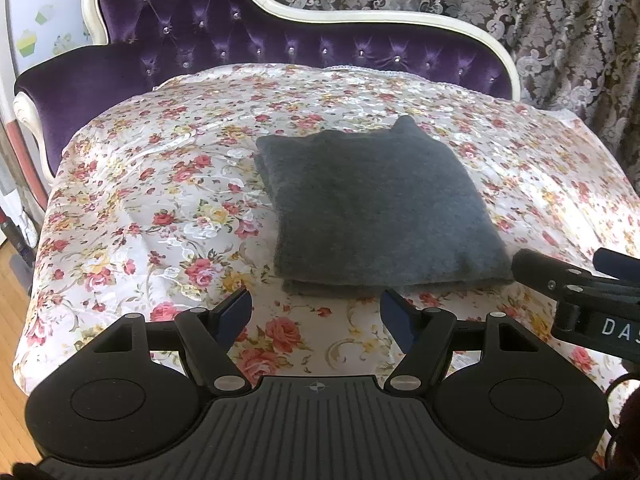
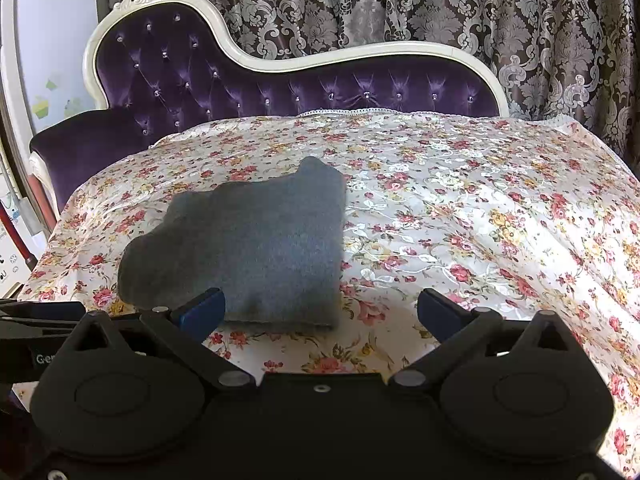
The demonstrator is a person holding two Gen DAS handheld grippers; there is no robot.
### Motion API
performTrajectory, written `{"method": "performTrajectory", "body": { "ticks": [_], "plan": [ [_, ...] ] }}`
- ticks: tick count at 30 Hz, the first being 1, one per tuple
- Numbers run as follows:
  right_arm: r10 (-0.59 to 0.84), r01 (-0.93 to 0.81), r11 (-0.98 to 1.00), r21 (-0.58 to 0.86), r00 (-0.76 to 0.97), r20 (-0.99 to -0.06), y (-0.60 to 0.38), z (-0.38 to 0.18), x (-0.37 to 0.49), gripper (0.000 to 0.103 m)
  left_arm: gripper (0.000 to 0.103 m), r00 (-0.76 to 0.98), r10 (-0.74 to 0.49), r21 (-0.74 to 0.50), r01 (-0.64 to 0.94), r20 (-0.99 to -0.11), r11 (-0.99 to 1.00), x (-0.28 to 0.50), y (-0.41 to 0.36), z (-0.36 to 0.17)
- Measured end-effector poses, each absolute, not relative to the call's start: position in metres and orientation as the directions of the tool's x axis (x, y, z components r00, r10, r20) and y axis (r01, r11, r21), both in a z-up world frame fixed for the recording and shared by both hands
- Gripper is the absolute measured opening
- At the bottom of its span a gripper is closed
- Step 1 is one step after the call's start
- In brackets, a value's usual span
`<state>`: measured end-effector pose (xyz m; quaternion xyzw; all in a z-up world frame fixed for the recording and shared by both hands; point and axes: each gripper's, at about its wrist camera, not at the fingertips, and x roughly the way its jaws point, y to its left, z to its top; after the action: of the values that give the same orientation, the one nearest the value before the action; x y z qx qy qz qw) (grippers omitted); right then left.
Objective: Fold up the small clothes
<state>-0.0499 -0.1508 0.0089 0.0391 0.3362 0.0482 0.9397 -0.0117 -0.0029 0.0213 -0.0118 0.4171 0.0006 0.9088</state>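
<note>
- A grey knitted garment [image 1: 372, 208] lies folded into a compact stack mid-cover on the floral-draped chaise longue [image 1: 160, 184].
- Left hand-held gripper [image 1: 316, 314] and right hand-held gripper [image 2: 320, 312] hover spread and empty near its front edge; folding looks finished.

A grey folded garment [image 2: 248, 252] lies flat on the floral cloth [image 2: 460, 208], left of centre, one corner poking up at its far edge. The right tongs [image 2: 320, 314] hang just short of its near edge, blue pads [image 2: 200, 314] spread wide with nothing between them (the left pad overlaps the garment's near corner in view). Behind stand a purple tufted chaise [image 2: 248, 80] and patterned curtains [image 2: 400, 0].
</note>
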Motion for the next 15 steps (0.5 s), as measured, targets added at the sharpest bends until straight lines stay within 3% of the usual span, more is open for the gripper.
{"method": "performTrajectory", "body": {
  "ticks": [15],
  "plan": [
    [0.122, -0.078, 0.992, 0.097, 0.771, -0.625, -0.1467, 0.0092, -0.0486, 0.102, 0.070, 0.648, -0.010, -0.025, -0.014, -0.761, 1.000, -0.0109, -0.0020, 0.0210]
  ]
}}
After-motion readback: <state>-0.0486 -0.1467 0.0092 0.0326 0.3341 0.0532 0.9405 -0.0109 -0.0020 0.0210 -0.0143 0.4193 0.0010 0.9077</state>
